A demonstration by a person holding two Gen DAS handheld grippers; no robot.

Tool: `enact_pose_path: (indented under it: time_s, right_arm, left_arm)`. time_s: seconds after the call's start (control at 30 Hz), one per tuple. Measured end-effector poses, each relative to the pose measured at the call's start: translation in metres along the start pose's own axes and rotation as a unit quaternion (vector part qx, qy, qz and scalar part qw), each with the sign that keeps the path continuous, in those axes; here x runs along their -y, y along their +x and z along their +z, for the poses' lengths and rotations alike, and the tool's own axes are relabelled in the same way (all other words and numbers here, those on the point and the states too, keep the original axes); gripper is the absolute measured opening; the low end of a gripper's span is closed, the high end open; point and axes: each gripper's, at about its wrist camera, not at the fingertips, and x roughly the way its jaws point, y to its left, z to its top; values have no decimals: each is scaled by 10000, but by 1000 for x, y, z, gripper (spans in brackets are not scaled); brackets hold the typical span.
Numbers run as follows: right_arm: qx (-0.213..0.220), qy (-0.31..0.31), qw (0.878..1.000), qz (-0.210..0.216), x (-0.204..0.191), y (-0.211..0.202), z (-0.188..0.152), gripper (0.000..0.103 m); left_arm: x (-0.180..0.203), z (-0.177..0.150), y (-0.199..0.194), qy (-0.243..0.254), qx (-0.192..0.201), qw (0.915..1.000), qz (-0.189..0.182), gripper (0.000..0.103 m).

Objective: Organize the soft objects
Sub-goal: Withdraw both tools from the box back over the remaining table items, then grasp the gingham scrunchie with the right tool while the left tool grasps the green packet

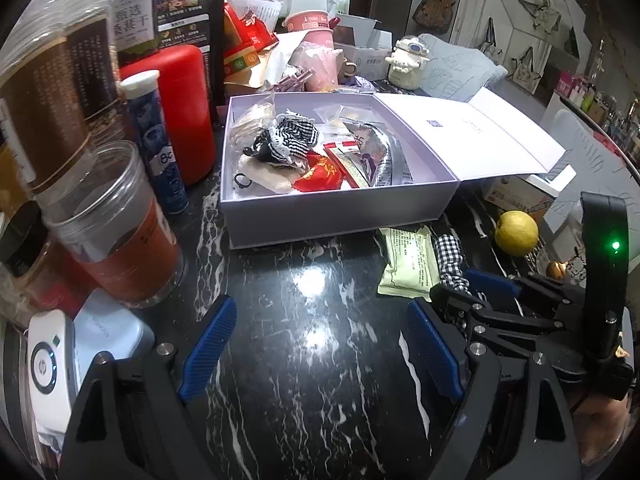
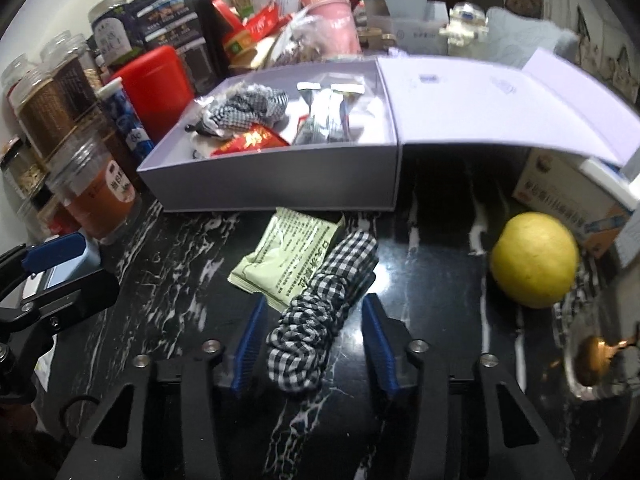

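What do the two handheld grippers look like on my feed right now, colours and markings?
Both are matte black plastic. The left gripper and right gripper each carry two ribbed blue finger pads fixed with silver screws. From the left wrist view, the right unit's upright black housing shows a lit green LED. No sleeves or cables are clearly visible.

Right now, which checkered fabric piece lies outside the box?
The checkered scrunchie on the black marble counter, between the right gripper's open jaws; the other sits inside the white box.

Dim indoor light; overhead glare glints on the black marble counter [image 1: 312, 292] toward 6 o'clock. Fisheye bending and dark vignette ring both views; right wrist view blurs toward 12 o'clock.
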Motion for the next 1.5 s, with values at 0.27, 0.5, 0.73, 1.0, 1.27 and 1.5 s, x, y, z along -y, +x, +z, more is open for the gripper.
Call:
enact_pose_path:
  time_s: [0.27, 0.5, 0.73, 1.0, 1.27, 1.5]
  right_arm:
    - [-18, 103, 9998, 154, 14, -1, -5, 23]
    - [102, 437, 9989, 164, 39, -17, -11, 23]
    - [152, 607, 9980, 63, 56, -24, -19, 23]
    - [125, 622, 9979, 106, 62, -23, -24, 23]
    - [157, 625, 9979, 121, 64, -22, -23, 23]
    - [181, 656, 9976, 115, 65, -24, -26, 24]
  left_arm:
    - [10, 11, 23, 9, -162, 9996, -253, 88]
    - [29, 17, 46, 0, -398, 9972, -625, 88]
    - [51, 24, 66, 33, -508, 9962, -706, 88]
    - [70, 26, 91, 166, -725, 9956, -567, 88]
    - [81, 22, 101, 446, -659, 9964, -275, 88]
    - [90, 13, 95, 895, -363, 9952, -126, 47]
